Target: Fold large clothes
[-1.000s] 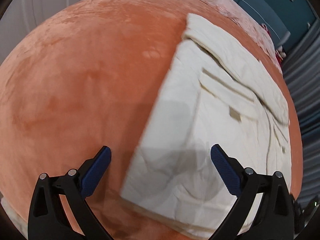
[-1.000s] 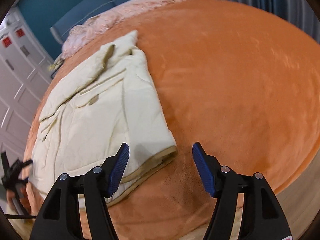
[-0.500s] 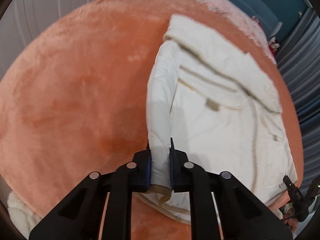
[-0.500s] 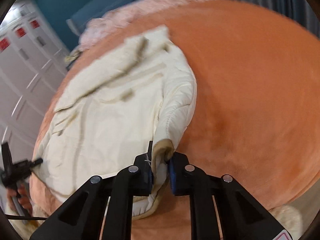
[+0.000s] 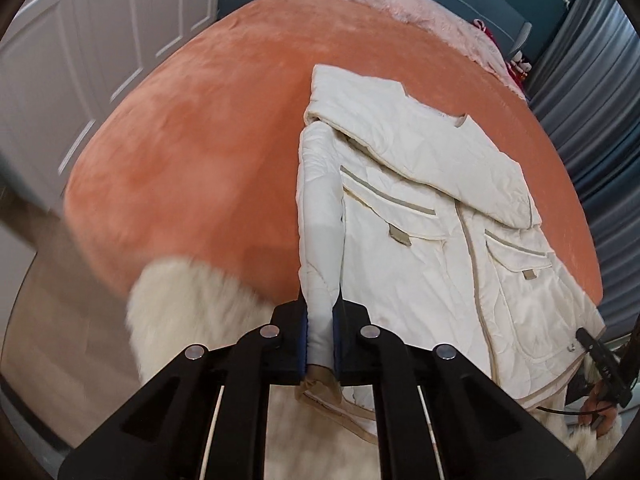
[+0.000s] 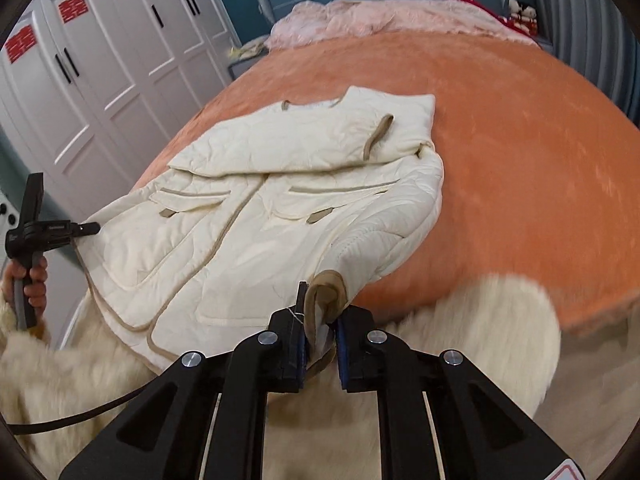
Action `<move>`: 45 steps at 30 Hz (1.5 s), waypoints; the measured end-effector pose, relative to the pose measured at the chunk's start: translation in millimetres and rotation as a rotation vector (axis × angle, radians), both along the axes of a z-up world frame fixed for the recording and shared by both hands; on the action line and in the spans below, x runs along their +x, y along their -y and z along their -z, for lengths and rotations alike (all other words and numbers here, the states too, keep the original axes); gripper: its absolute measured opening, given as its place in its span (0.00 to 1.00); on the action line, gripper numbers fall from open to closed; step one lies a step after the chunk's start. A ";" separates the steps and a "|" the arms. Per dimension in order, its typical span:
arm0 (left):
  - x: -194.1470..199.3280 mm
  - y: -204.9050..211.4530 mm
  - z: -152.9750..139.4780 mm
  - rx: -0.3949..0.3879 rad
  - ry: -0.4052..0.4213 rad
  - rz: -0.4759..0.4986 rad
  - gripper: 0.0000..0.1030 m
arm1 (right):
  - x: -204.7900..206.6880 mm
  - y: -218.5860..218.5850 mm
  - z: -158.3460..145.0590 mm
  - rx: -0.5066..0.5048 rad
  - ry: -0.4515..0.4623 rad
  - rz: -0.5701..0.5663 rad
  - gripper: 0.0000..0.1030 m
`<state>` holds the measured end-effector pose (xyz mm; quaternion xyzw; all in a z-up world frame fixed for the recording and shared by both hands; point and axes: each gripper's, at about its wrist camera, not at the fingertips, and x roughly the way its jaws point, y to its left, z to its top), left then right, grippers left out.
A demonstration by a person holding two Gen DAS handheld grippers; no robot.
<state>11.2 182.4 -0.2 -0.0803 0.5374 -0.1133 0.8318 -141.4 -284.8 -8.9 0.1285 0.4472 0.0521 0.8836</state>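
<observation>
Cream quilted fabric is pinched in both my tools. My left gripper (image 5: pixel 320 332) is clamped on the corner of the jacket (image 5: pixel 420 248) nearest me, the tan-bound hem (image 5: pixel 320 384) hanging crumpled below the pads so I cannot see where the binding ends. My right gripper (image 6: pixel 320 336) is closed on the jacket's (image 6: pixel 280 216) other near corner, where a tan cuff-like loop (image 6: pixel 326 296) bulges above the pads; how much cloth sits between them is hidden by that loop.

From my grips the jacket stretches away across the orange blanket (image 5: pixel 200 140), front up, its two flap pockets (image 6: pixel 316 208) and centre trim showing, a sleeve folded across its far end. Its near hem hangs off the blanket's edge toward me.

Below that edge a white furry mass (image 5: pixel 188 312) is smeared by motion, so I cannot tell what it is. In the right wrist view my left hand (image 6: pixel 30 280) and its tool's handle show at the jacket's left, partly cut off. Beyond the blanket lie pink bedding (image 6: pixel 380 16) and white wardrobe doors (image 6: pixel 100 60).
</observation>
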 end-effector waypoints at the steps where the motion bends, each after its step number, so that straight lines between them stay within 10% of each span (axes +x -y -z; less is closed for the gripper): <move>1: -7.7 -4.3 -3.9 -0.012 -0.007 -0.009 0.07 | -5.4 -2.0 -0.4 -0.004 -0.003 0.001 0.10; 6: 18.5 7.5 -44.2 -0.087 0.128 0.001 0.07 | 18.2 1.0 -33.5 -0.036 0.126 0.018 0.10; 16: 171.9 76.3 -105.3 -0.061 0.373 -0.057 0.12 | 192.7 44.1 -120.4 -0.075 0.424 0.224 0.24; 19: 195.5 76.7 -108.2 -0.038 0.395 -0.145 0.30 | 194.4 48.4 -141.2 -0.031 0.545 0.292 0.50; 22: 191.0 67.0 -117.4 -0.009 0.498 -0.190 0.71 | 171.4 43.1 -152.7 -0.050 0.667 0.334 0.71; 38: 236.4 60.8 38.8 0.012 0.076 -0.090 0.77 | 217.7 59.9 -7.8 -0.050 0.232 0.310 0.71; 45: 258.0 72.7 64.2 0.001 0.027 -0.085 0.39 | 271.4 73.4 40.0 -0.046 0.076 0.327 0.68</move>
